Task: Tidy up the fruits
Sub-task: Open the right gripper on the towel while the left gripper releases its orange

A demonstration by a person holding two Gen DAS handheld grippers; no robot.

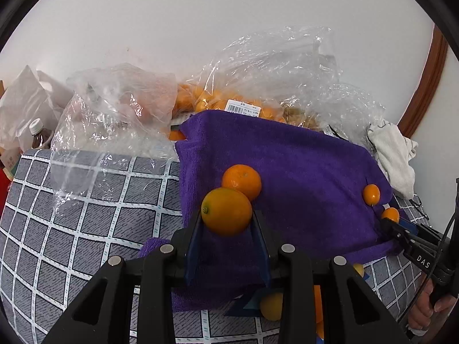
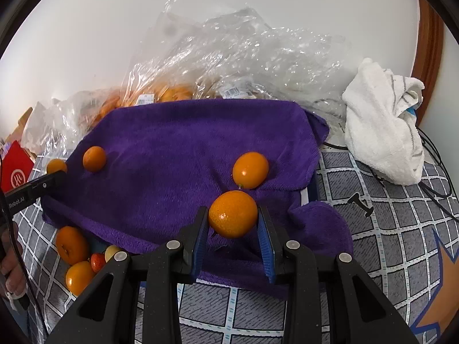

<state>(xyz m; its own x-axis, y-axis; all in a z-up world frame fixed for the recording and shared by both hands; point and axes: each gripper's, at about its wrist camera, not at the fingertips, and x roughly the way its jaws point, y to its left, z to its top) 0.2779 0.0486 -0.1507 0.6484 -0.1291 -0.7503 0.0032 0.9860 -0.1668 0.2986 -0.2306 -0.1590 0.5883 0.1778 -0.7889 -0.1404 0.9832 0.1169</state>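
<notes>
A: Left gripper (image 1: 226, 220) fingers (image 1: 193, 229) are narrowed onto a small orange fruit (image 1: 226, 211), pinched at the tips over the purple towel (image 1: 287, 177). A loose orange (image 1: 241, 181) sits just behind it, touching.

B: Risk?

A: Round skin, tip-only hold. It could squirt out, or nudge the loose one into rolling off the towel.

B: Right side?

A: Right gripper (image 2: 233, 223), same story: jaws near-closed on another orange fruit (image 2: 233, 213), a second loose one (image 2: 250, 169) just beyond it.

B: Watch the towel's bunched fold (image 2: 318, 223). Fruit set there likely rolls onto the checked cloth (image 2: 373, 229).
</notes>
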